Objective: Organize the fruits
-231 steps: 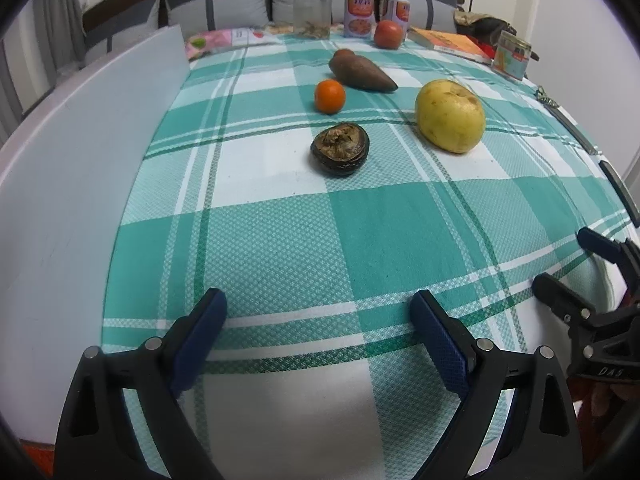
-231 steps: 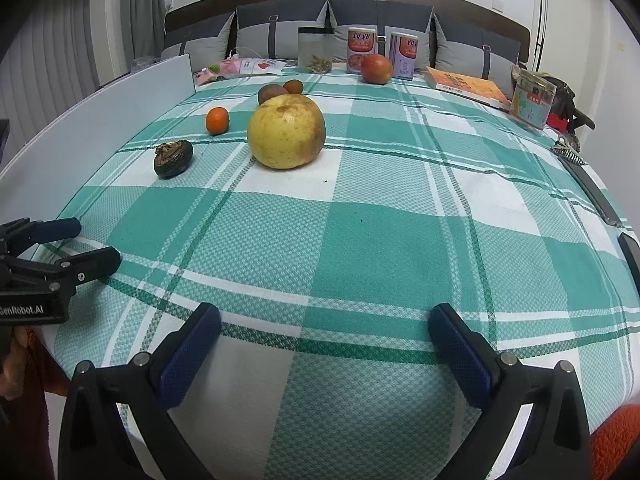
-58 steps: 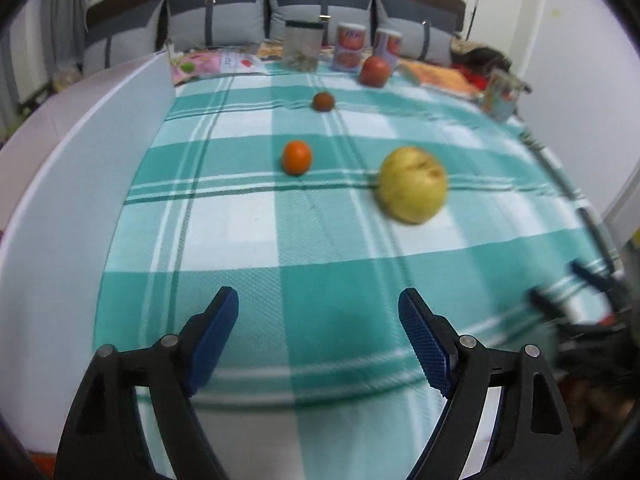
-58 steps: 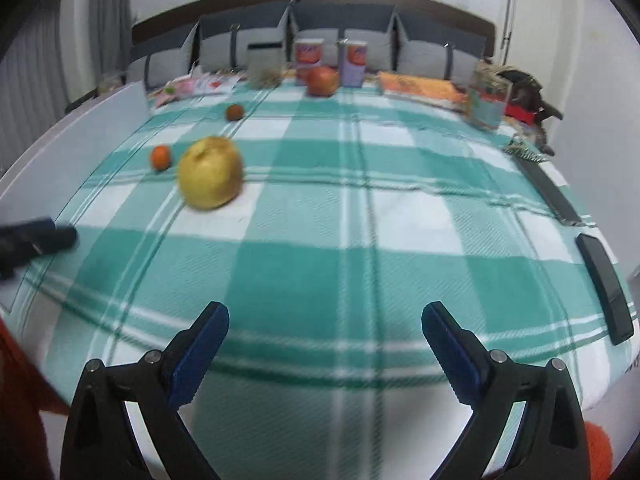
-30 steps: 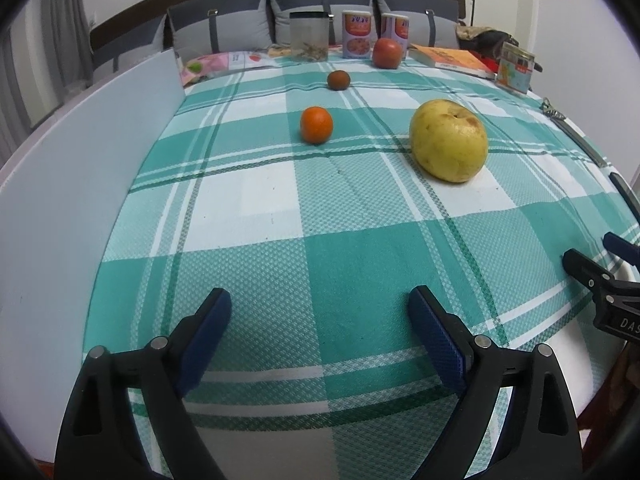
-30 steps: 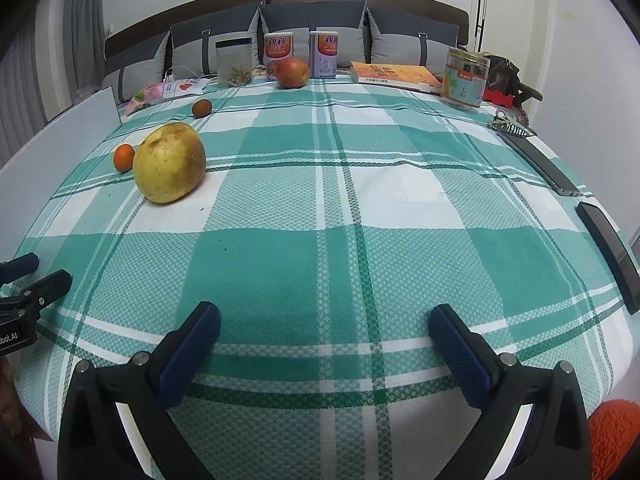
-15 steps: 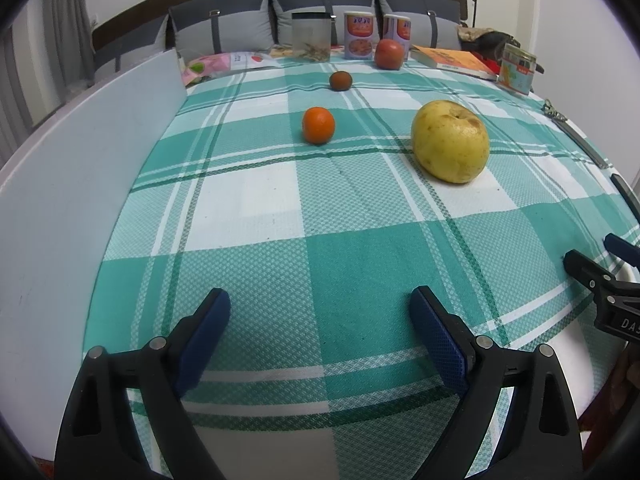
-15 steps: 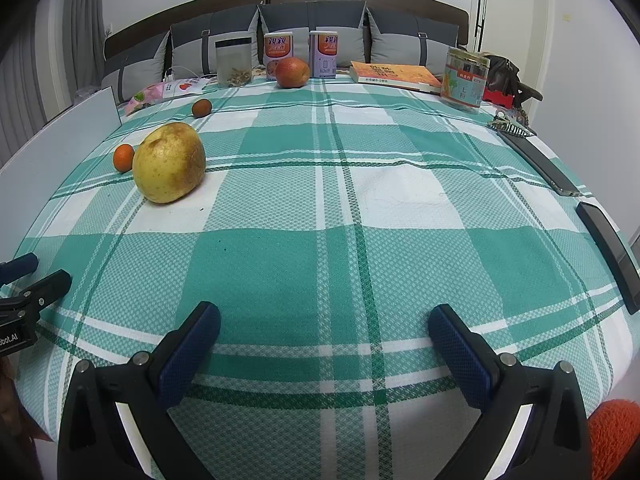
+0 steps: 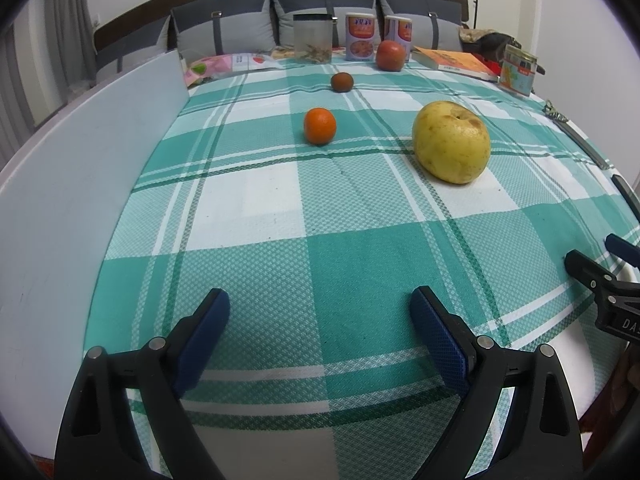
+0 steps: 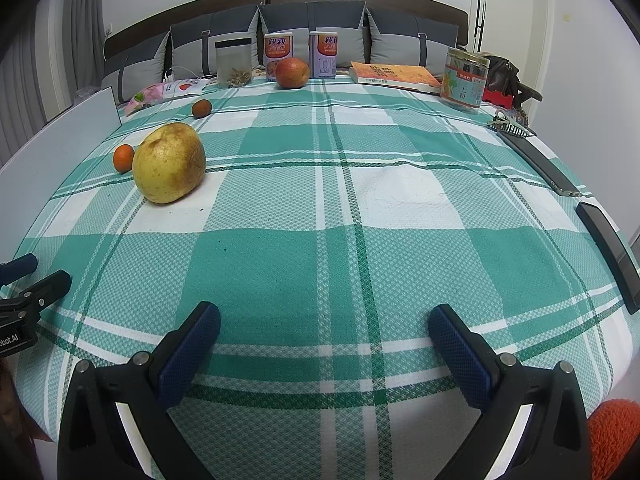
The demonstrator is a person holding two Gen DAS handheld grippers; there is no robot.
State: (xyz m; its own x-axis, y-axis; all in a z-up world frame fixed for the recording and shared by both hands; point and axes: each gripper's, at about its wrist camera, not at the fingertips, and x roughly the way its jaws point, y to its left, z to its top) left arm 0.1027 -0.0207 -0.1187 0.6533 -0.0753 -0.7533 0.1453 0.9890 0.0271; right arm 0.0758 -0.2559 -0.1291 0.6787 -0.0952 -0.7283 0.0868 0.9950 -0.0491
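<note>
**Fruit waiting on the checked cloth**

I am holding the left gripper [image 9: 320, 334] and right gripper [image 10: 324, 340] wide and empty above the near edge of the checked cloth [image 10: 360, 248]. The yellow pomelo [image 9: 451, 142] is lying mid-cloth, the small orange [image 9: 319, 125] left of it, a brown fruit [image 9: 341, 81] and red apple [image 9: 389, 55] beyond.

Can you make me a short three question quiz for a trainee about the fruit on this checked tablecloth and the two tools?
1. True or false: the left tool holds the small orange.
2. Which fruit sits nearest the right tool: A) red apple, B) large yellow fruit, C) small brown fruit?
3. Fill in: the red apple stands in front of two ___.

Key: 1 false, it is open and empty; 2 B; 3 cans.
</note>
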